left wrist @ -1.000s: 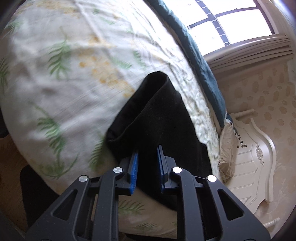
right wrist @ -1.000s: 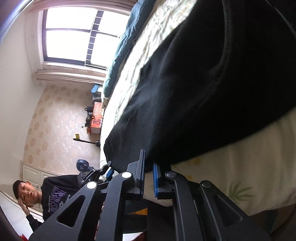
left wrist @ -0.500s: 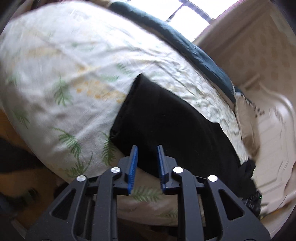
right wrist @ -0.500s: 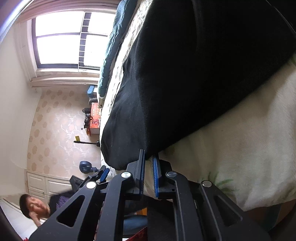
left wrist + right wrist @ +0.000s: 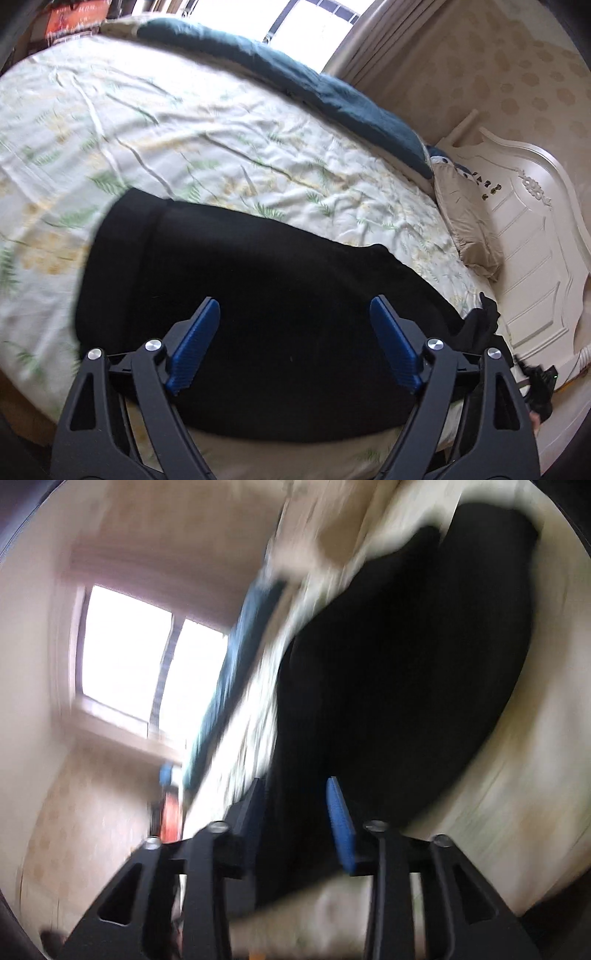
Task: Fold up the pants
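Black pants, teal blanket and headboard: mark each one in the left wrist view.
black pants (image 5: 280, 295), left wrist view, on the middle of the folded cloth.
teal blanket (image 5: 332, 99), left wrist view, on its rumpled upper surface.
headboard (image 5: 532, 236), left wrist view, on its white carved panel.

1. One pair of black pants (image 5: 266, 295), lower centre of the left wrist view.
2. One bed (image 5: 184, 122) with a leaf-print sheet.
3. One dark teal blanket (image 5: 332, 96), upper centre.
4. One beige pillow (image 5: 469, 221), right.
5. One white headboard (image 5: 535, 236), far right.
6. One window (image 5: 122, 646), left of the right wrist view.
7. Two tools: left tool (image 5: 295, 343), right tool (image 5: 295, 812).
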`<control>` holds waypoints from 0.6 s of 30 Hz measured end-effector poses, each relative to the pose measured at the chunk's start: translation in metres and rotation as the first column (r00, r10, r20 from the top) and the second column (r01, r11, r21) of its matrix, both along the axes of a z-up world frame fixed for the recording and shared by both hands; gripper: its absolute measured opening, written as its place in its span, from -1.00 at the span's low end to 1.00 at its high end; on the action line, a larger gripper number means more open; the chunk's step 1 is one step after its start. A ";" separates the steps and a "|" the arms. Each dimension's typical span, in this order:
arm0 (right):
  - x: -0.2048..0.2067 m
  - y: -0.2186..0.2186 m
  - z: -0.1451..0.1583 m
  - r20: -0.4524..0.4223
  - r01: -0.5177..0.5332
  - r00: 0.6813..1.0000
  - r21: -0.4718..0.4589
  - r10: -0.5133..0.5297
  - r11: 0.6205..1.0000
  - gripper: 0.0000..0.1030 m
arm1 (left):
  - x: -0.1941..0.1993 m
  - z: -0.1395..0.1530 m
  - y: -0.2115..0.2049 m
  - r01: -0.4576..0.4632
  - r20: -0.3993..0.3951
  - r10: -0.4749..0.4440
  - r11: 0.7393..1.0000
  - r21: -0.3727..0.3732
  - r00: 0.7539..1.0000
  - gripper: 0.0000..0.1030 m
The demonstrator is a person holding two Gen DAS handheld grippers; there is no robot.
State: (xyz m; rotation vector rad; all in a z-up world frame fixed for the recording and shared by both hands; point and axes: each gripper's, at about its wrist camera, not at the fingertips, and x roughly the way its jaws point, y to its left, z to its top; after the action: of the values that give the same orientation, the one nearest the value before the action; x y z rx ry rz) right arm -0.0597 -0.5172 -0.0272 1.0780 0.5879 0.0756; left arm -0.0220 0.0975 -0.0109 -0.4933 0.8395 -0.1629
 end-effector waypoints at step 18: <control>0.255 -0.078 0.029 -0.516 -0.221 0.856 -0.423 -0.033 0.879 0.19 | 0.012 -0.029 -0.018 -0.018 -0.046 0.022 0.995 0.098 0.999 0.86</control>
State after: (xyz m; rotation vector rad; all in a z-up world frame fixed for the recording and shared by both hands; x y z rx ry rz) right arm 0.1951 -0.5948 0.0018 0.5774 1.0826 -0.2687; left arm -0.0101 0.0796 -0.0401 -0.4148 0.8840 -0.0914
